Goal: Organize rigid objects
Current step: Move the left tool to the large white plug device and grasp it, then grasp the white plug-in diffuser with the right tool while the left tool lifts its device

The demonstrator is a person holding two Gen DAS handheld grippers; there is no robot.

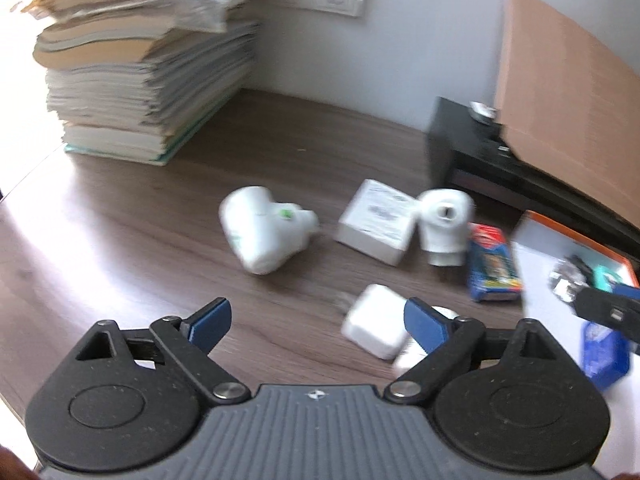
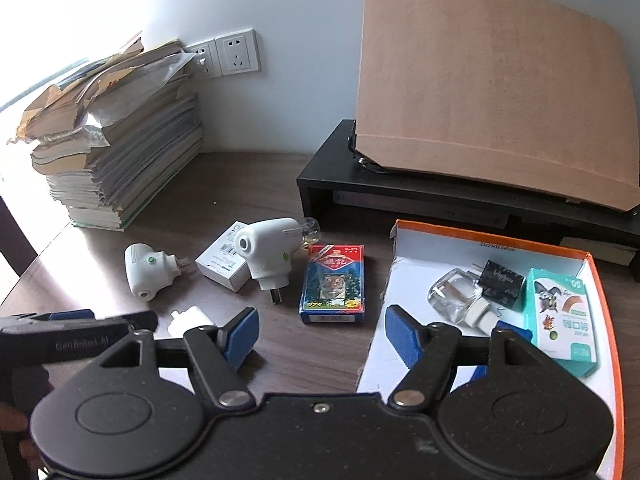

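A: From the left wrist view, the left gripper (image 1: 318, 320) has its jaws spread wide with nothing between them. A white charger (image 1: 374, 321) lies on the surface (image 1: 120, 240) just beside the right-hand pad, not gripped.

B: How would it handle?

A: Small, hard and light, I'd judge, with smooth sides that could slip. Best taken across its flat faces. Beyond it lie a white plug-in device (image 1: 264, 234), a small white box (image 1: 376, 222) and a second plug-in device (image 1: 442, 220) touching that box.

B: And the right wrist view?

A: The right gripper (image 2: 320, 338) is also wide open and empty, hanging over the gap between the surface and the orange-edged tray (image 2: 608, 320). The tray already holds a glass bottle (image 2: 452, 294), a black item (image 2: 502, 280) and a teal box (image 2: 560, 316).

B: What is left outside?

A: The blue card pack (image 2: 334, 282), stiff and easy to pinch by its long sides, near the tray. The paper stack (image 2: 120, 160) and black stand (image 2: 400, 188) are well apart; the left gripper's arm (image 2: 80, 338) crowds the charger's side.
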